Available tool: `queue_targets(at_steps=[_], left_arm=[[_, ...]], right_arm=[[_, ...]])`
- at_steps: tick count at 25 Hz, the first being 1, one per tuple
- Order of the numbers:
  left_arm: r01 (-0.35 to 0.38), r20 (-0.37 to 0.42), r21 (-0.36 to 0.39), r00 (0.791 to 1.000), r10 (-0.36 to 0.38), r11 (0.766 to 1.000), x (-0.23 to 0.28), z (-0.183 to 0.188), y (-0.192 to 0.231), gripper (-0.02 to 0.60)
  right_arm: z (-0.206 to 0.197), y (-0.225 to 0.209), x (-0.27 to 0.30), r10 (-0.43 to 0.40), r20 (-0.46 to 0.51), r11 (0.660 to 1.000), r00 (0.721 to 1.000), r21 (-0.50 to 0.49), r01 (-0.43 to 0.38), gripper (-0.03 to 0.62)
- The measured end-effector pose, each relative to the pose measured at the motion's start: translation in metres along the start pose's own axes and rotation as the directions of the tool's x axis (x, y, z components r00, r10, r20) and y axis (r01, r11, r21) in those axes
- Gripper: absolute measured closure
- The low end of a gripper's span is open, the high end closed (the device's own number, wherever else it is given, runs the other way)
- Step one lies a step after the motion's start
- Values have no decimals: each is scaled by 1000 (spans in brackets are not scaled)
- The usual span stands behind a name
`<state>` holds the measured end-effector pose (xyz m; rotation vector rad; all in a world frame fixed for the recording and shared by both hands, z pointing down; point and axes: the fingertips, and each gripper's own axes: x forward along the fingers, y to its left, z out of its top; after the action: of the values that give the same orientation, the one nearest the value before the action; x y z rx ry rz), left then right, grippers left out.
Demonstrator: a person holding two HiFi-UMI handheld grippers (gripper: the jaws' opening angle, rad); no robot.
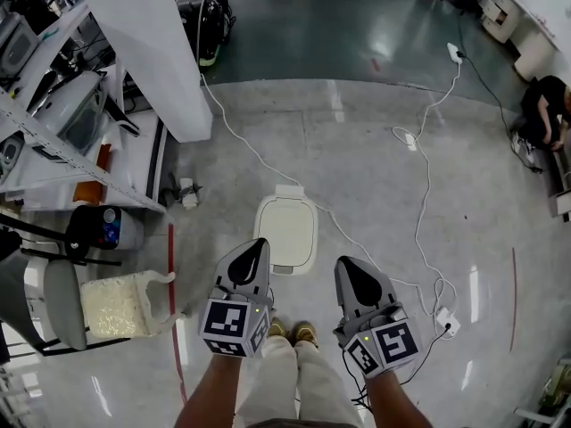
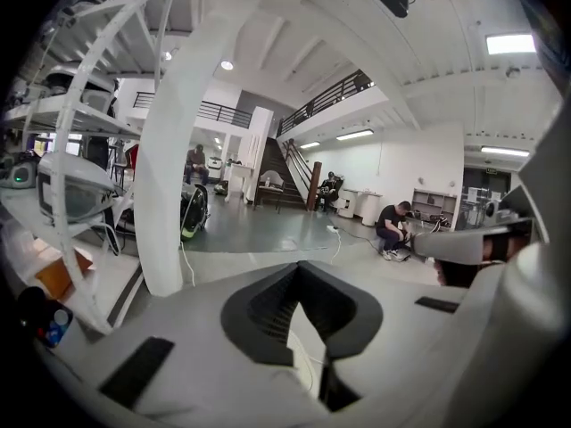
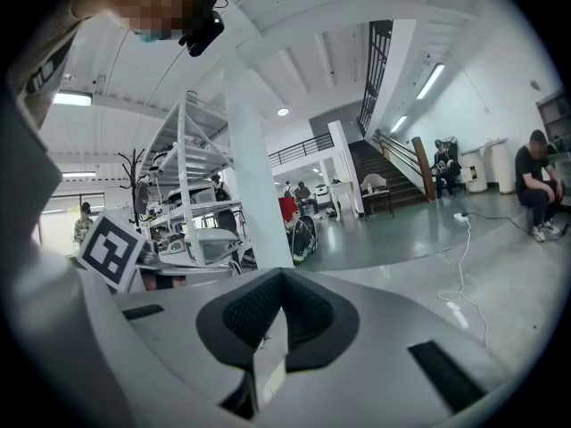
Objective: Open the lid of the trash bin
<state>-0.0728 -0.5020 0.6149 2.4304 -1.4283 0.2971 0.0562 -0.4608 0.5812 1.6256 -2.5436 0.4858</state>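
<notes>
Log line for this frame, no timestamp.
stage: no contact yet | trash bin: on floor, lid closed | left gripper: shut, empty | right gripper: shut, empty

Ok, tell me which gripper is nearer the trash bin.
The left gripper: in the head view its tip overlaps the white trash bin's left edge, while the right gripper shows bare floor between.

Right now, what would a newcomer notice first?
The white trash bin, lid down, stands just ahead of the person's feet. The left gripper and right gripper hang either side of it, jaws together and empty. A white cable snakes across the floor at right.
</notes>
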Motion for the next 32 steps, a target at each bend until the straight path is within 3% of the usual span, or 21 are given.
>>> queue_targets(at_steps=[6,11,14,20,24,27,32], left_arm=[[-8,-130,-57,991,1,998,54,-59,23,588],[0,-276,-118,961,-33,993,99,-131,37,588],[-6,-387,-151,921,-53,988,115,-186,38,588],[-63,-610,-203,789,-76,977,105,-309,31,588],[-91,-688,-203,721,-76,975,91,-361,28,588],[-94,-712,-199,698,-79,975,86,-379,30,588],[-89,-716,-199,693,-83,976,89,-388,31,588]], right_arm=[[-22,-1,7,5,-25,1000,1000,14,-5,562],[-41,-1,12,9,-51,1000,999,18,-8,562],[-51,-2,15,7,-65,1000,998,17,-6,562],[-70,-5,20,10,-88,1000,996,22,-8,562],[-89,-6,23,22,-110,999,994,29,-19,562],[-99,-8,24,24,-125,999,992,34,-20,562],[-111,-11,23,24,-145,999,989,35,-19,562]])
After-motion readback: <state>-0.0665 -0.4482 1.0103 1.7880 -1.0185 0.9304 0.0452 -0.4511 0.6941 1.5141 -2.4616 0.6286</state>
